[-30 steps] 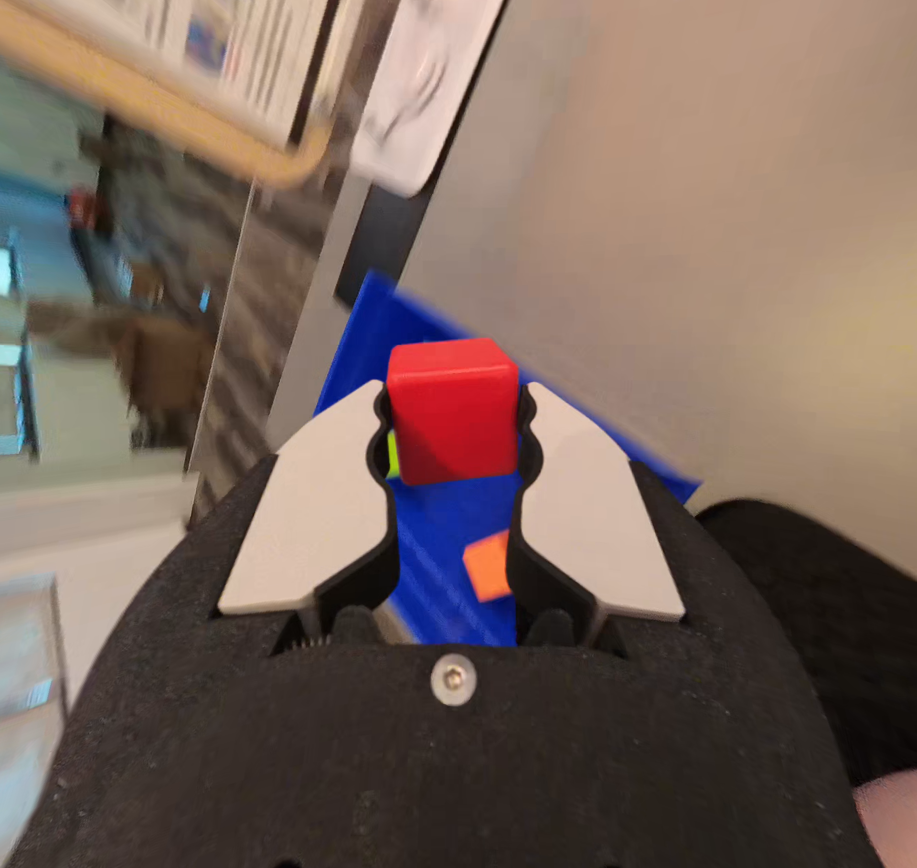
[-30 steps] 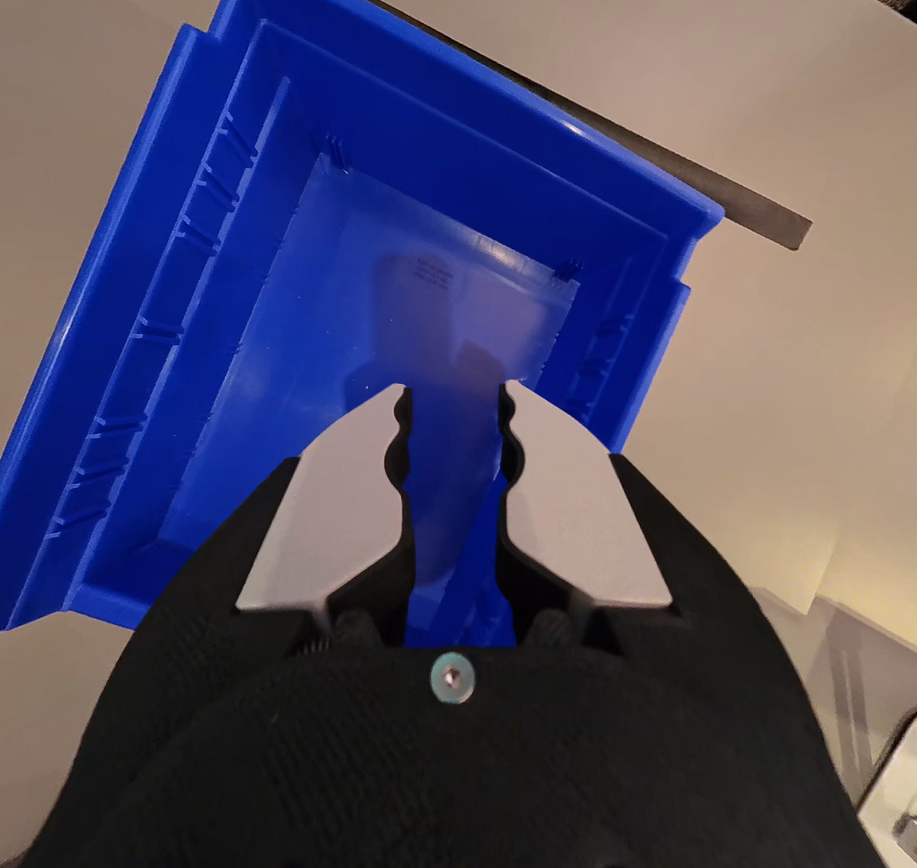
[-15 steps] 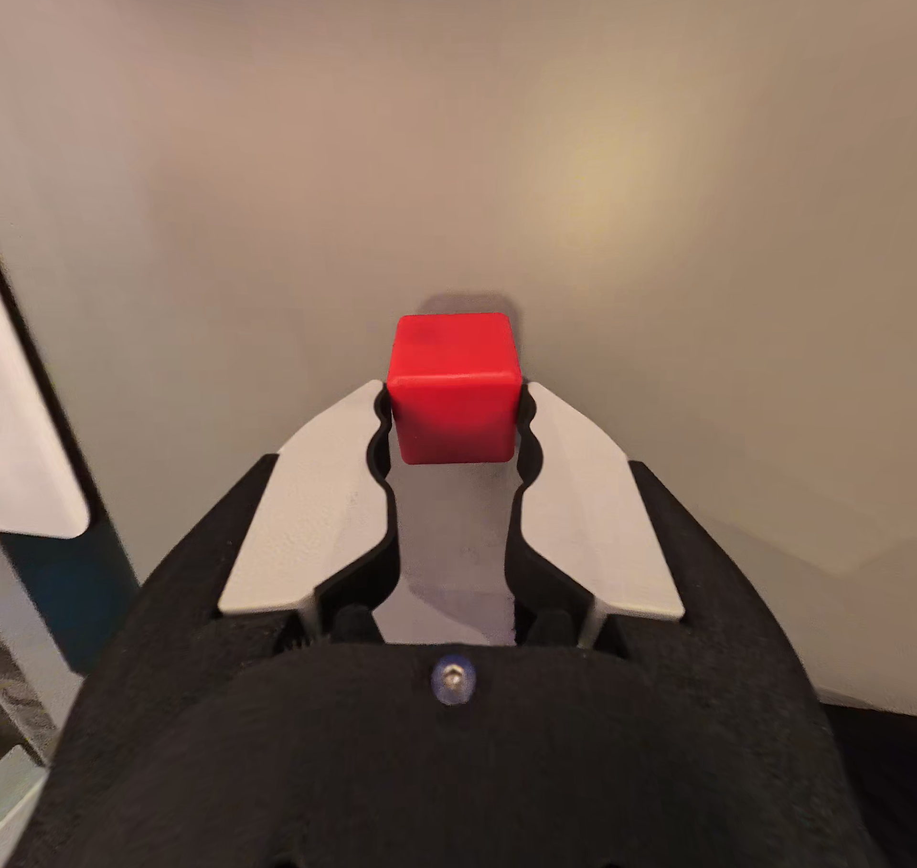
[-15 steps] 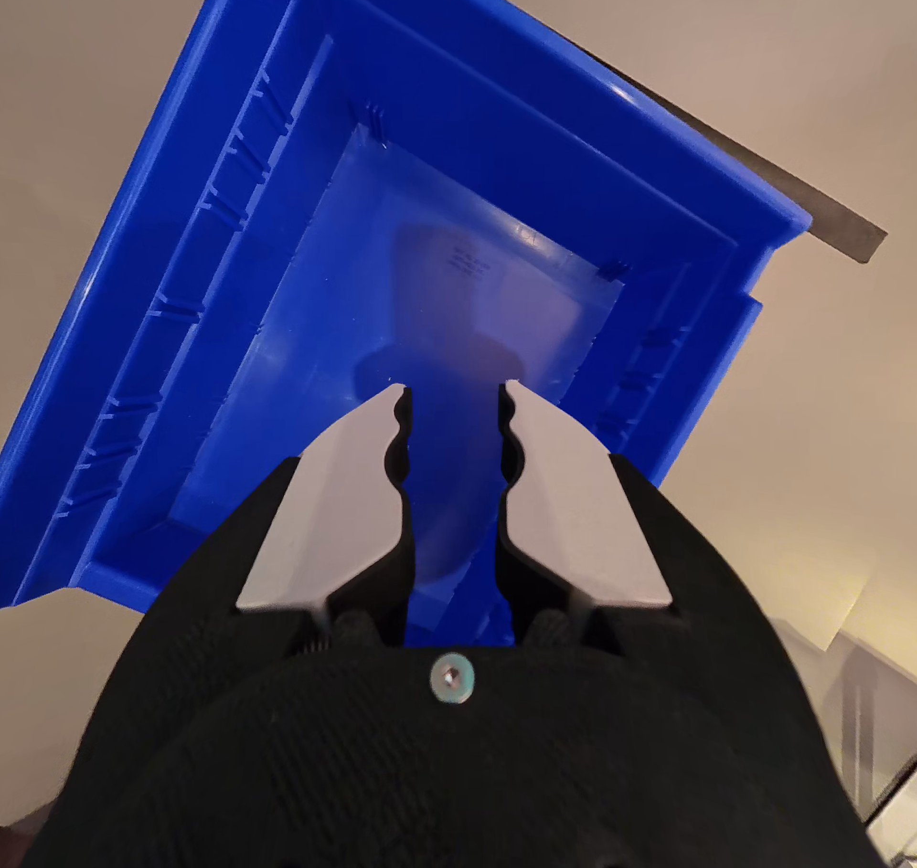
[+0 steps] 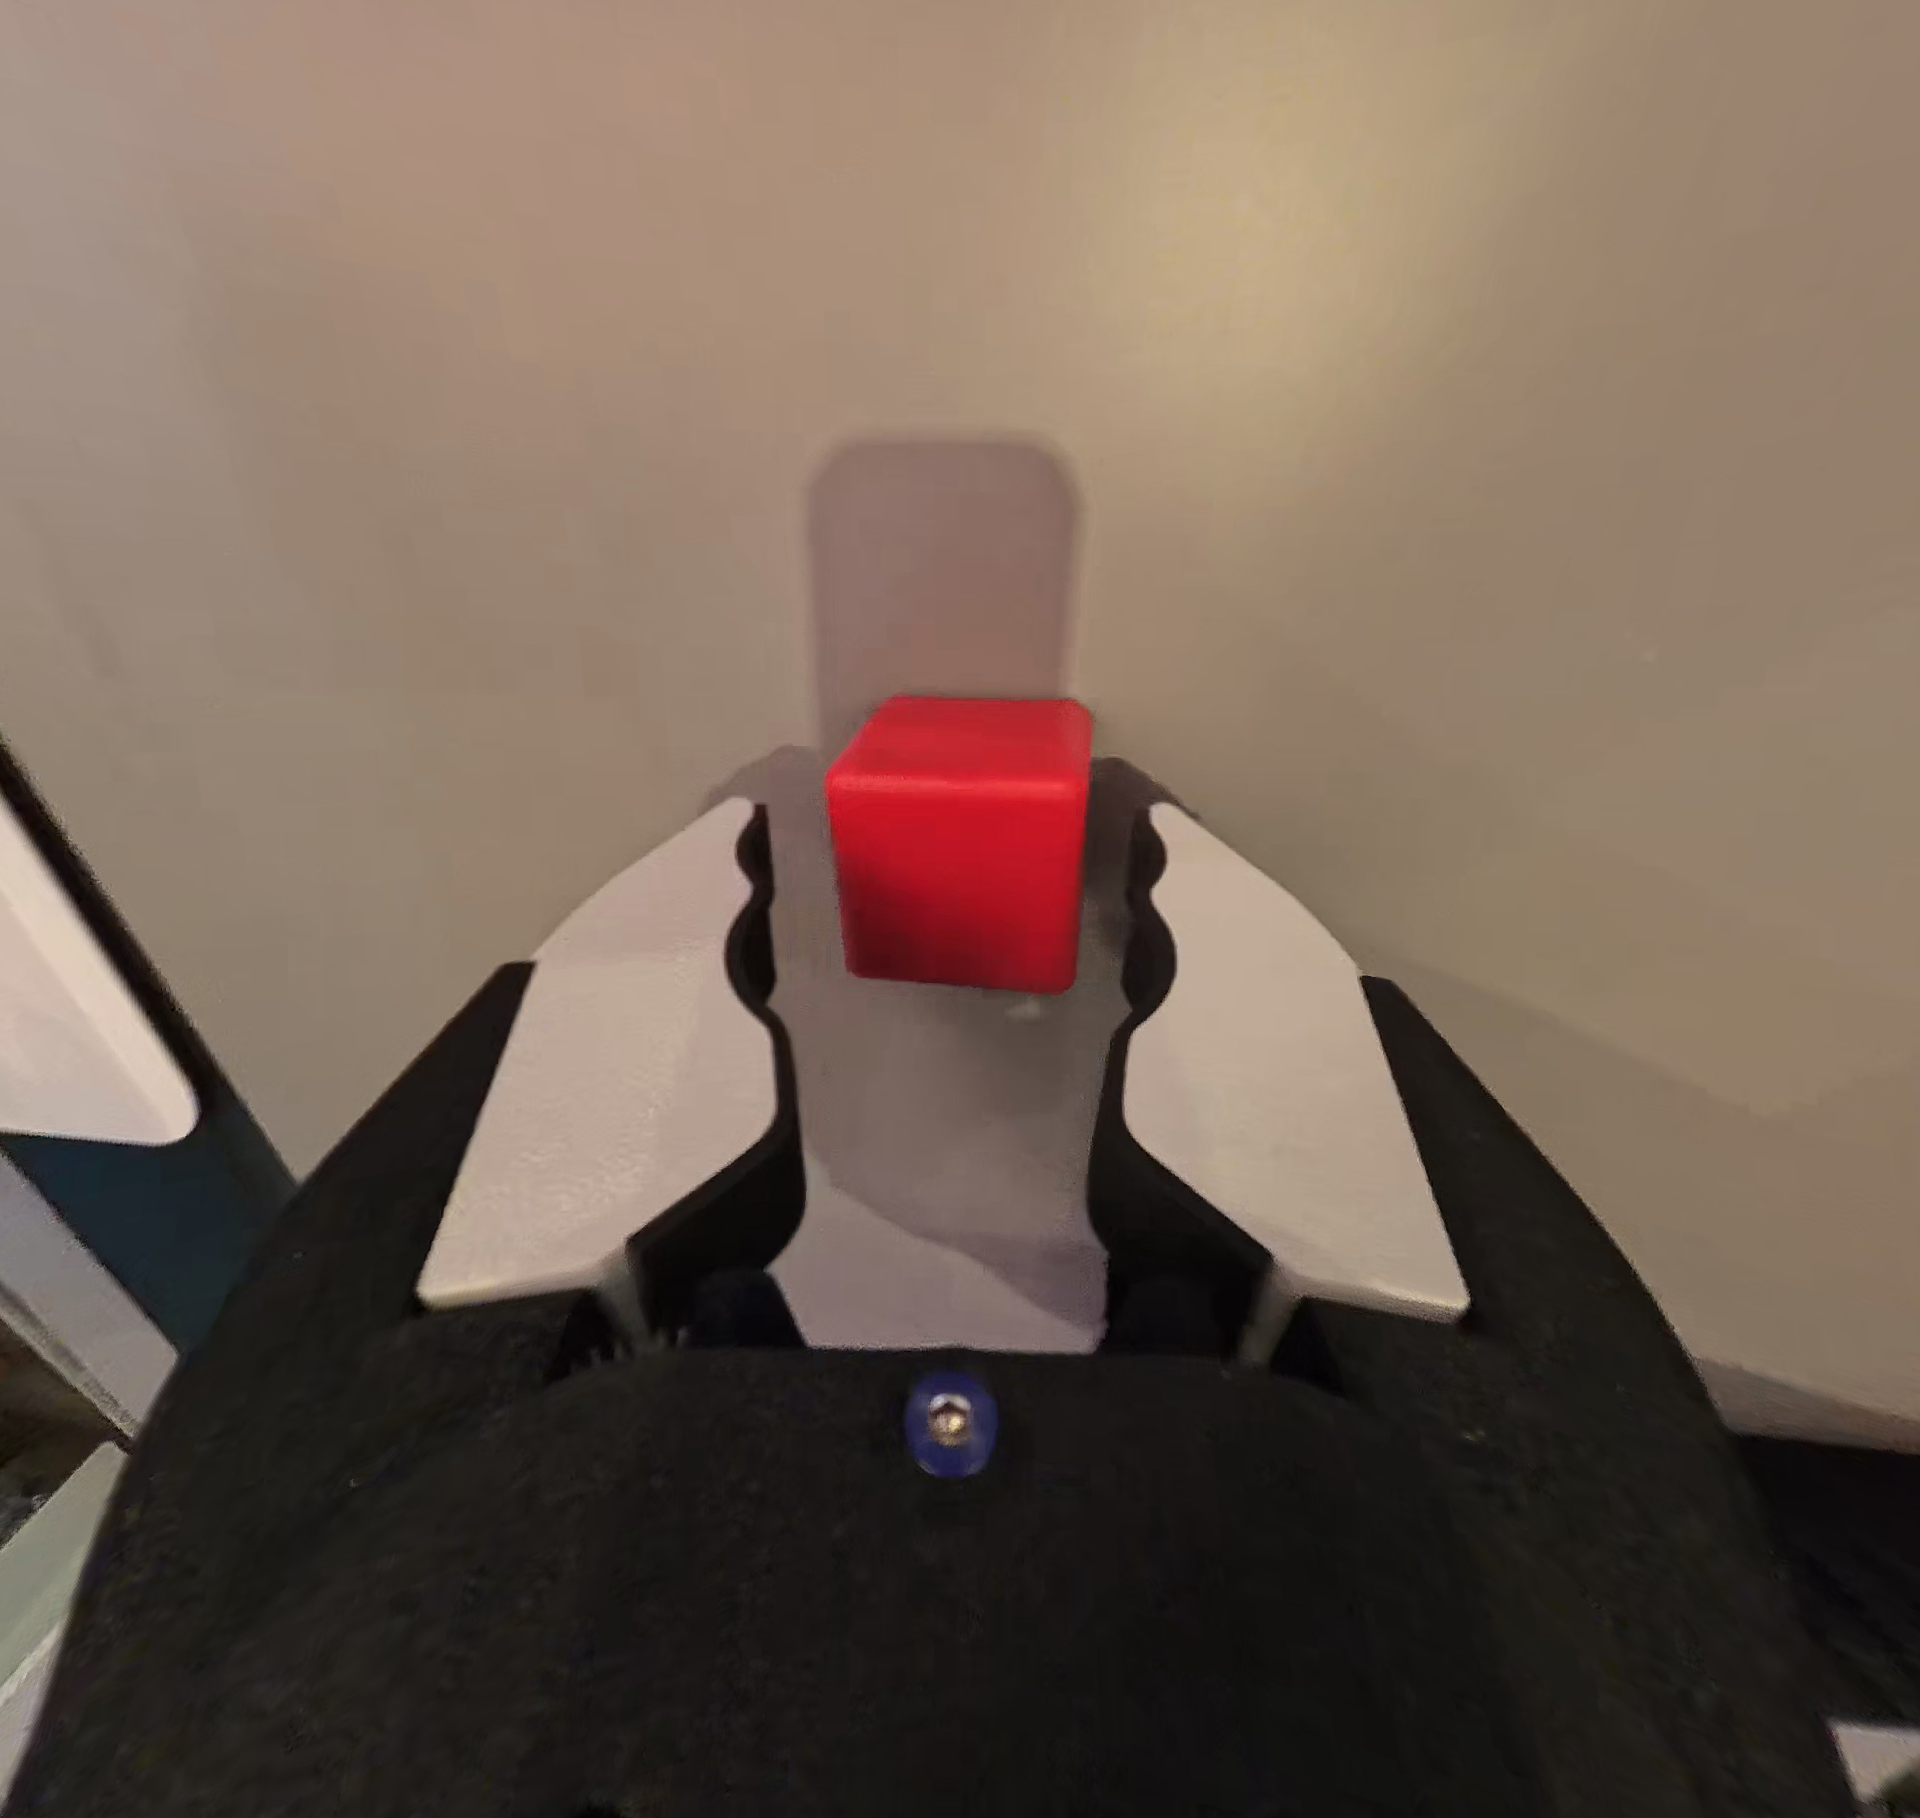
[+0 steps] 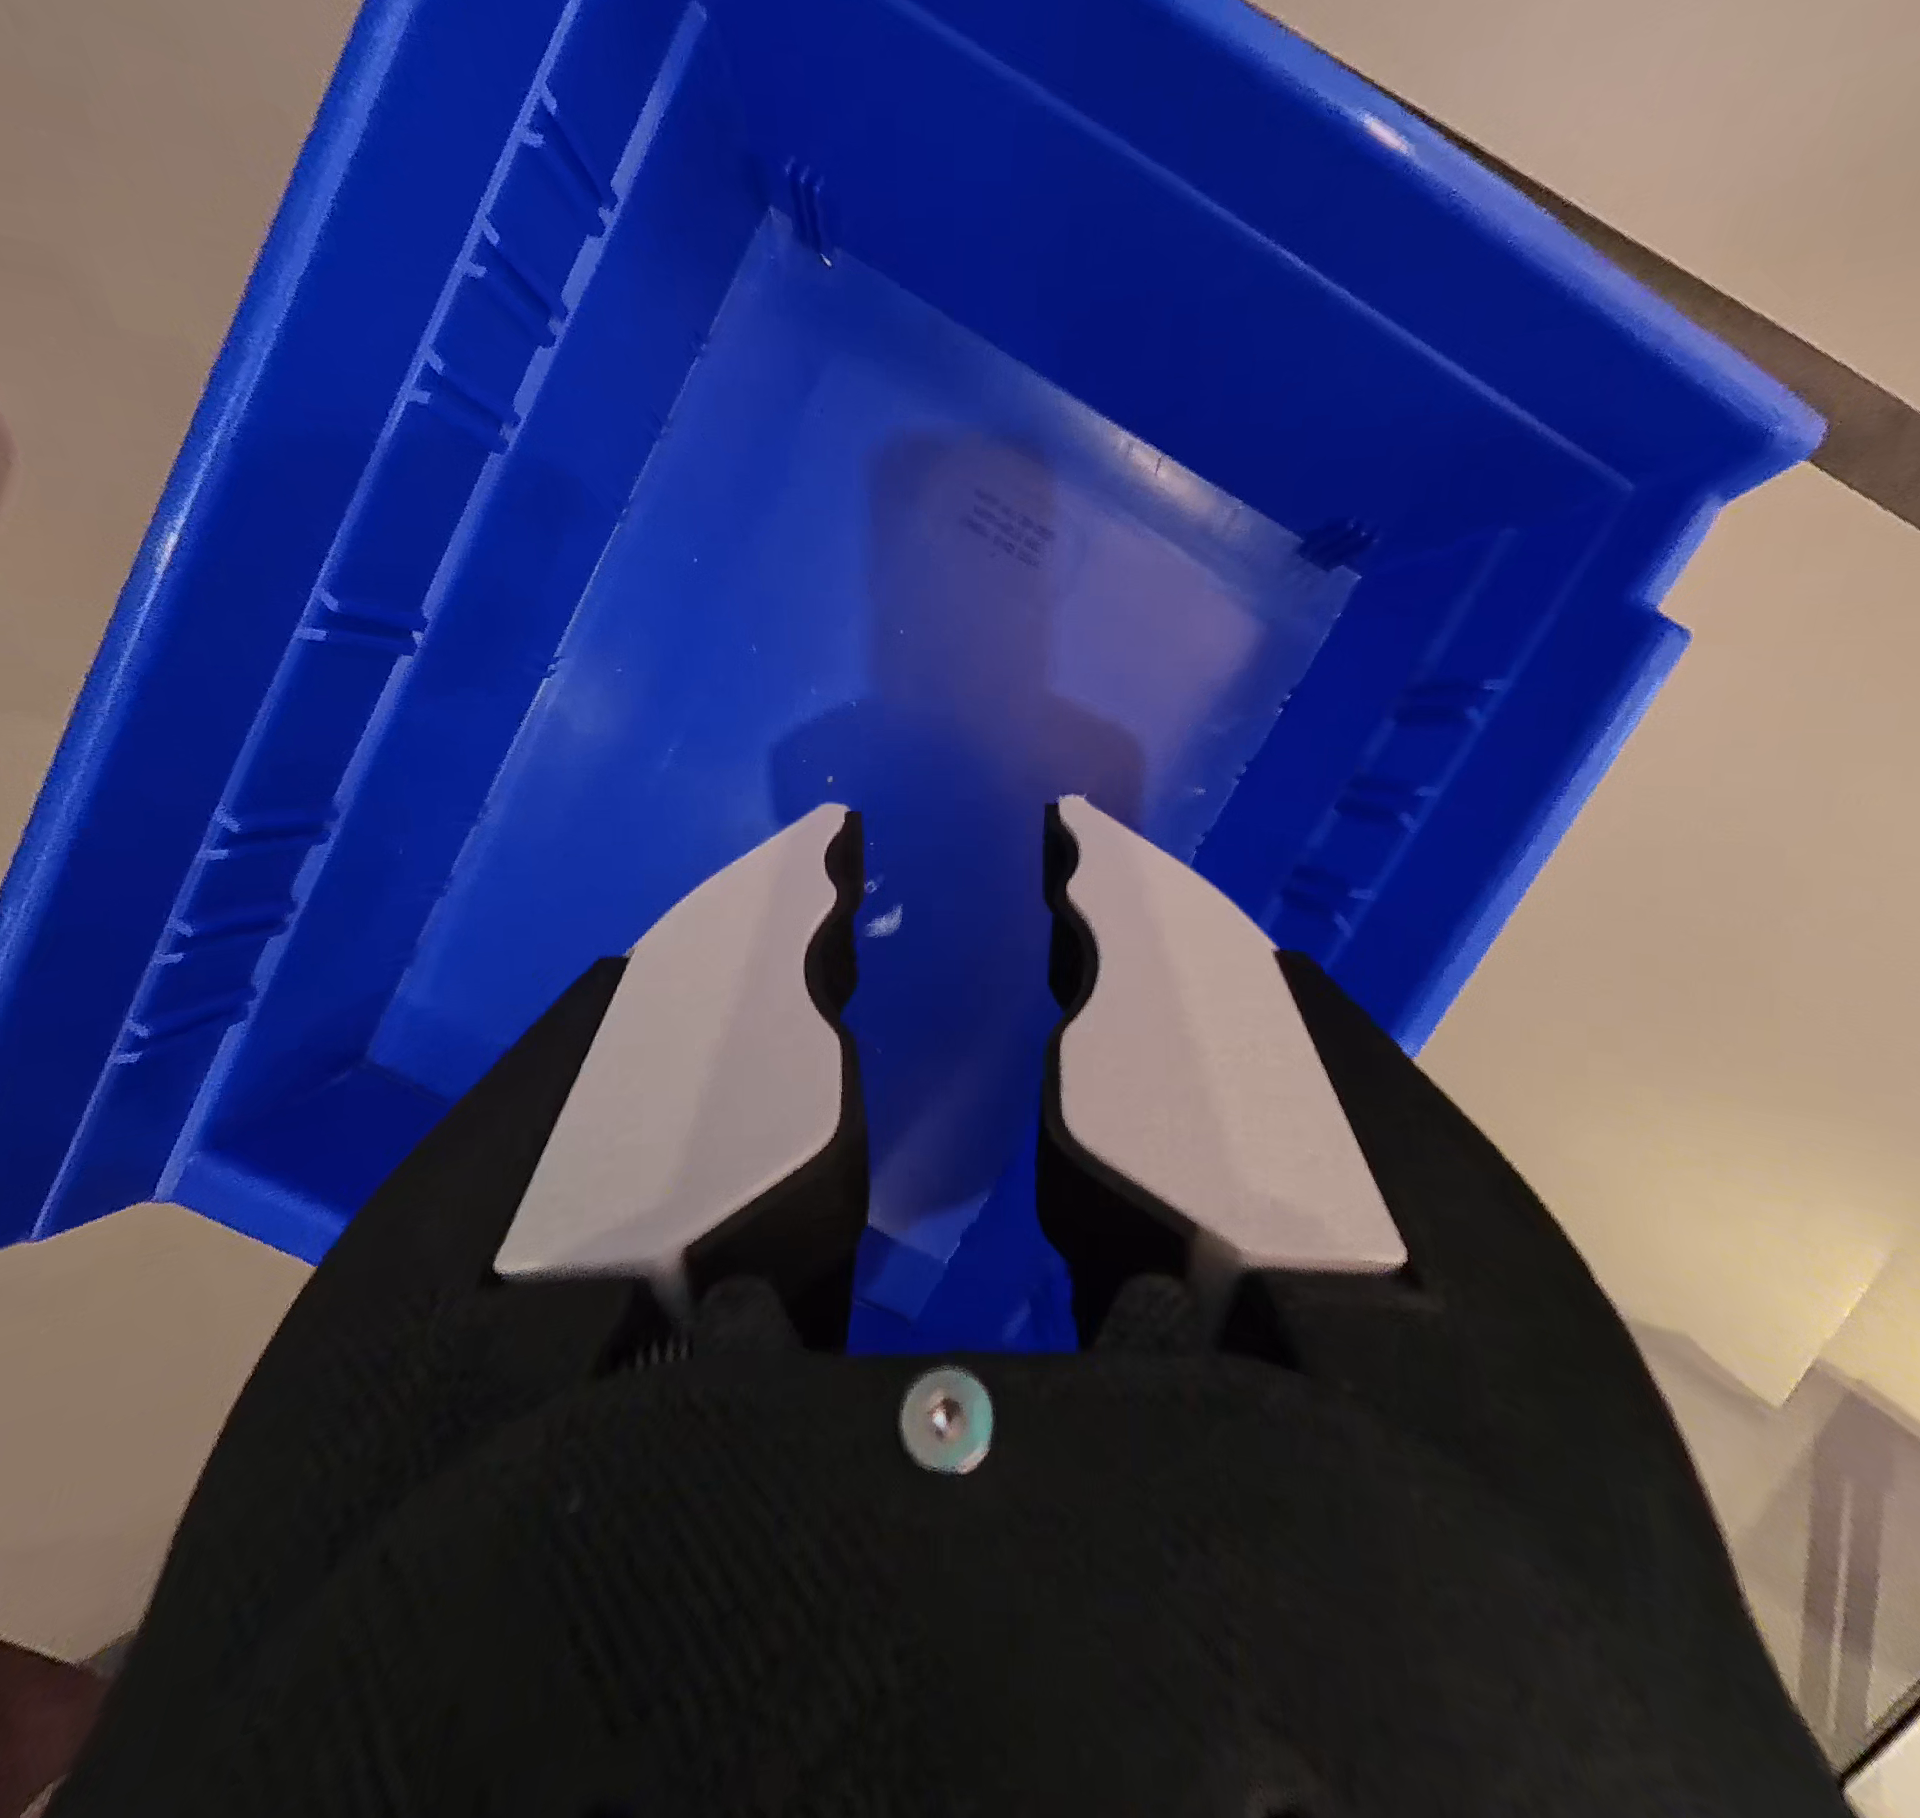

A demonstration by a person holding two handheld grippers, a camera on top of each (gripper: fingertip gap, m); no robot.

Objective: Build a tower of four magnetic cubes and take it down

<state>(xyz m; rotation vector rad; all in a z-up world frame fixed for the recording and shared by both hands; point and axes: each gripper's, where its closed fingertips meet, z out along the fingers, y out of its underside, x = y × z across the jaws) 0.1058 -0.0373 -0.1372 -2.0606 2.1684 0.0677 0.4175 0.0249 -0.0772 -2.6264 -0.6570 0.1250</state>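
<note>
One red cube (image 5: pixel 958 849) released | left tongs (image 5: pixel 951 812) now spread | right tongs (image 6: pixel 948 812) still spread

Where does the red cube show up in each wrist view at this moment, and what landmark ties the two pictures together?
Left wrist view: the red cube sits just above centre on the beige table, between the fingertips of the left gripper, whose jaws stand apart from it.
Right wrist view: not in it; the right gripper hangs open over the blue bin.
Shared landmark: the beige table.
</note>
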